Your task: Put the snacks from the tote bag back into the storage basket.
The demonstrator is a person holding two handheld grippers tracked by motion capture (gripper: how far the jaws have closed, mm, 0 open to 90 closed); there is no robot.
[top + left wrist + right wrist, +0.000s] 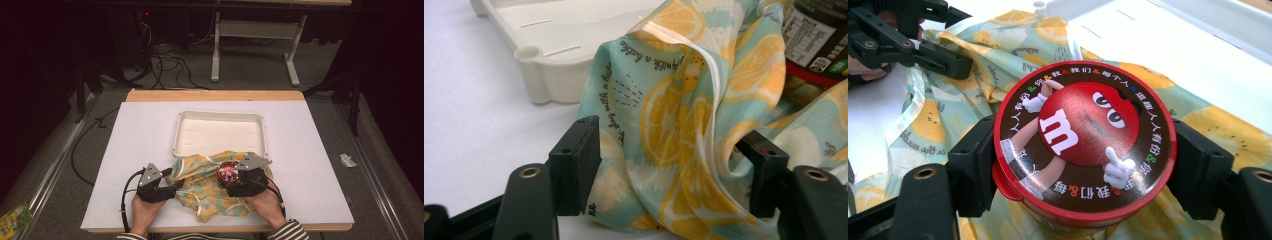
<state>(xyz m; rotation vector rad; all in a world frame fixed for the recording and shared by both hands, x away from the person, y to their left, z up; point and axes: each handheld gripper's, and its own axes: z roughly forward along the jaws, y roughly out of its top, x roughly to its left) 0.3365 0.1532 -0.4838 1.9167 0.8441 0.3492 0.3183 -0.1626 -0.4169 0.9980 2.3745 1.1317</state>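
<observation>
Red-lidded candy tub (1083,145), lemon-print cloth (684,115)

Candy tub (1083,145) base under cloth (1013,45)

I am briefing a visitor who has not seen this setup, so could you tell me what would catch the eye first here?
First the red-lidded candy can, clamped in the right gripper above the cloth. Next the lemon-print cloth, crumpled at the table's near edge, one fold standing between the left gripper's open jaws. Behind it lies a white tray.
</observation>
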